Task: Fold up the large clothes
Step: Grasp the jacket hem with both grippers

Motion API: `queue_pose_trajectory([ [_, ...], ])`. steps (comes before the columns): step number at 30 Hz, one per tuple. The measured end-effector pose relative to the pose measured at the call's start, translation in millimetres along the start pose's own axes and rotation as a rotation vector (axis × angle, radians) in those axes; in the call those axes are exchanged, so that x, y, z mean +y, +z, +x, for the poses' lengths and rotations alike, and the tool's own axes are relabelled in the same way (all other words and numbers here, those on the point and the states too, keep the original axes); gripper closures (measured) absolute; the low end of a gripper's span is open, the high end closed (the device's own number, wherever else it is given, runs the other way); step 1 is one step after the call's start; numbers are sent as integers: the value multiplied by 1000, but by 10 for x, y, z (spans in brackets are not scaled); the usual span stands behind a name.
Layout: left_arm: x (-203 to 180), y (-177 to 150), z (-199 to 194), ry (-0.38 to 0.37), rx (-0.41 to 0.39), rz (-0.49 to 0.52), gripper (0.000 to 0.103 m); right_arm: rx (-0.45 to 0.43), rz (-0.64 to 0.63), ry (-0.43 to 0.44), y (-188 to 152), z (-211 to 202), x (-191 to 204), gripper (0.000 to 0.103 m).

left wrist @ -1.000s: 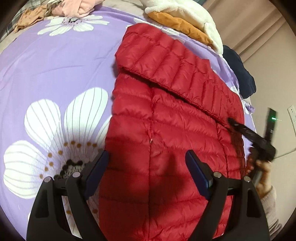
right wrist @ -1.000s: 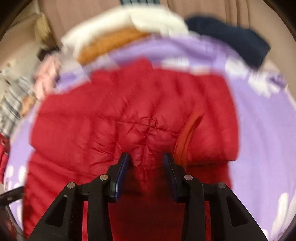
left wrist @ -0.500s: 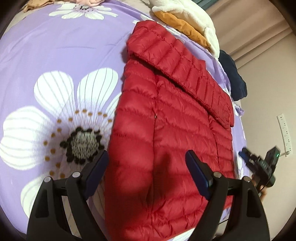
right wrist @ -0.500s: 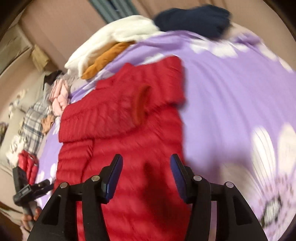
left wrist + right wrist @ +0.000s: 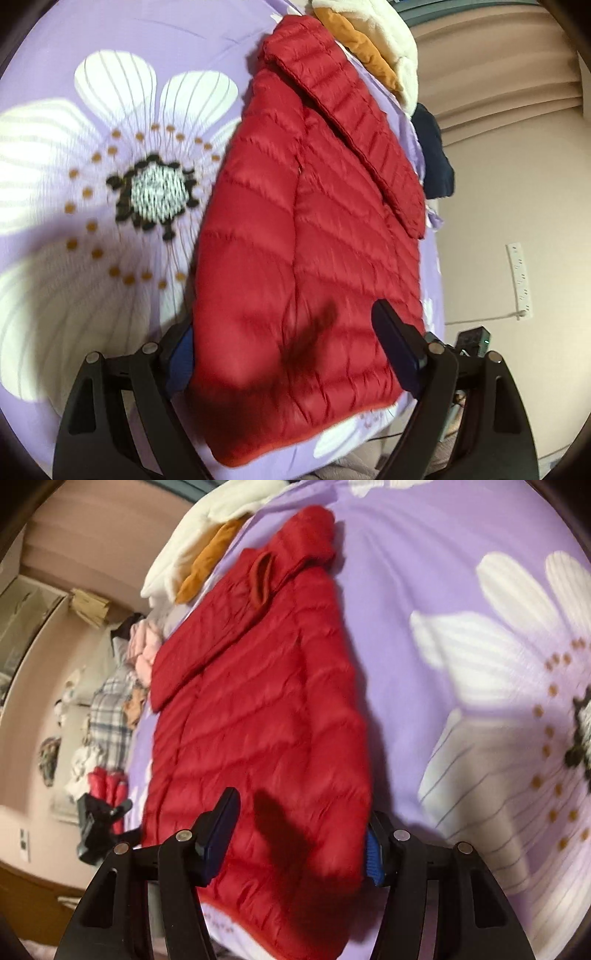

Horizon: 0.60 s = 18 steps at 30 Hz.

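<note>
- Purple bedding (image 5: 74, 44) printed with large white flowers covered the bed, with pinkish walls behind it.
- No container showed in either view; loose clothes lay heaped along the bed's edges instead.
- Beyond the collar end of the red down jacket (image 5: 306, 229) sat a cream fleece (image 5: 391, 40) over an orange-brown garment (image 5: 365, 55), and a navy garment (image 5: 436, 155) lay just beside that end.
- In the right wrist view a plaid garment (image 5: 110, 712) and pink clothes (image 5: 144, 653) were piled near the jacket's far side.
- The jacket lay flat on the bedding, quilted in horizontal channels, glossy red, with one sleeve folded diagonally across the upper body and its hem nearest both cameras.
- An orange lining showed at the collar in the right wrist view.
- The left gripper (image 5: 284, 354) stood released and wide over the jacket's hem, its pads straddling the fabric without pressing it.
- The right gripper (image 5: 299, 834) was opening, the jacket's hem corner between the jaws but not pinched.
</note>
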<state>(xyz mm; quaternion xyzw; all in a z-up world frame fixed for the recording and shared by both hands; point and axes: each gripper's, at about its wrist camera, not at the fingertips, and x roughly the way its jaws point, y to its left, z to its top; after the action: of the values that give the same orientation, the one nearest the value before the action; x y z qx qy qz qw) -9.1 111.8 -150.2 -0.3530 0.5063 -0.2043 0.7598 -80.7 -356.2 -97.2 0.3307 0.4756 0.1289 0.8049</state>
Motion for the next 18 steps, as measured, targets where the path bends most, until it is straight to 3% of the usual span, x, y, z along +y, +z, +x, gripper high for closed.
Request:
queue_pose_trajectory([
  [10, -125, -190, 136, -58, 64, 35, 26, 3, 14, 73, -70, 56, 9, 44],
  [12, -168, -178, 200, -55, 65, 42, 38, -5, 25, 72, -49, 88, 14, 47],
  [14, -153, -176, 236, -58, 65, 19, 62, -20, 14, 58, -56, 80, 45, 58],
  [18, -90, -189, 185, -53, 40, -28, 83, -45, -43, 4, -79, 35, 135, 74],
])
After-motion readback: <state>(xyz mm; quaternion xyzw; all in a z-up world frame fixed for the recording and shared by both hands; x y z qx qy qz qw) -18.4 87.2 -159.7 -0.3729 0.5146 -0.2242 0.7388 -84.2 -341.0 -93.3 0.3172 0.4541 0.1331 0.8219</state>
